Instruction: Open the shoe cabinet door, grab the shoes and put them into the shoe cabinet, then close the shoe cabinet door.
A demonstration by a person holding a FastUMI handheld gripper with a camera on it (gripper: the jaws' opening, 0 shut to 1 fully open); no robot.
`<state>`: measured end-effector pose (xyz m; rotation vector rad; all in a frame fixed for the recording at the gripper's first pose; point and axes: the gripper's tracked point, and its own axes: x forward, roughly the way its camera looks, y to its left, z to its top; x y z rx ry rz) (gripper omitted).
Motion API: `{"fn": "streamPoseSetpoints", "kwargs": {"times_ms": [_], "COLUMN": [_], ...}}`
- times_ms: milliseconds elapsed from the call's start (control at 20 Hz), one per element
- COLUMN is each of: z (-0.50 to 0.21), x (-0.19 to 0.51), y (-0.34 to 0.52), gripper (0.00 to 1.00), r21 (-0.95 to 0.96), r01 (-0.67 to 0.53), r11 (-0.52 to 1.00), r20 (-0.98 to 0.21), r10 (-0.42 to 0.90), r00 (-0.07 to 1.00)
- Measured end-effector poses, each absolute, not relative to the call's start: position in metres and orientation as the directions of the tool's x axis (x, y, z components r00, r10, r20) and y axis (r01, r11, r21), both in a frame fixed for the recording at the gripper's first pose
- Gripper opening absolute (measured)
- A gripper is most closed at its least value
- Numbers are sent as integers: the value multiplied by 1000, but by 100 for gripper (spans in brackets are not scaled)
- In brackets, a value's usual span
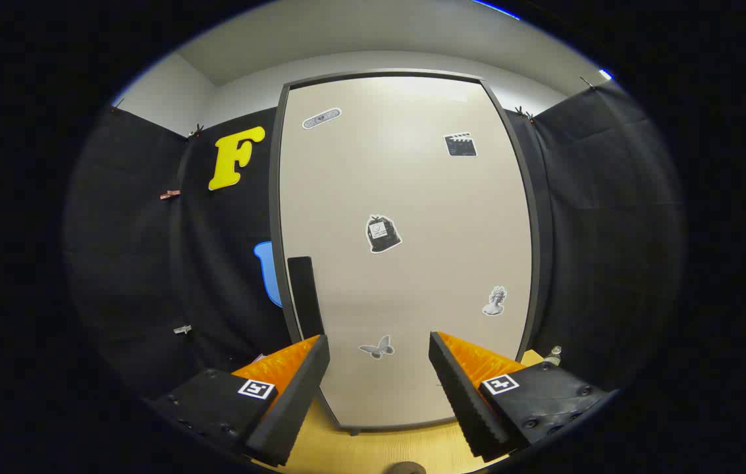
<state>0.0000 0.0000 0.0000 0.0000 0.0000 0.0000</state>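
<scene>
Facing shut cabinet door (pixel 405 250), tongs (pixel 379 365) apart.

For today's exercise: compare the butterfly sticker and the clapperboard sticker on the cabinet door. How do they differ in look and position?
The butterfly sticker sits low on the cabinet door, just beyond the gap between the open fingers of the gripper; the clapperboard sticker sits high, toward the door's other upper corner. The butterfly is pale grey with spread wings; the clapperboard is dark and blocky. Both are flat, white-edged stickers on the closed door.
</scene>
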Motion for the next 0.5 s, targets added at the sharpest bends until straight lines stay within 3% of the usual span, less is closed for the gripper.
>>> {"fn": "streamPoseSetpoints", "kwargs": {"times_ms": [500], "z": [-4], "x": [18], "y": [48], "gripper": [98], "r21": [-6], "r01": [-54], "r11": [999], "r20": [8], "r10": [54], "r00": [998]}}
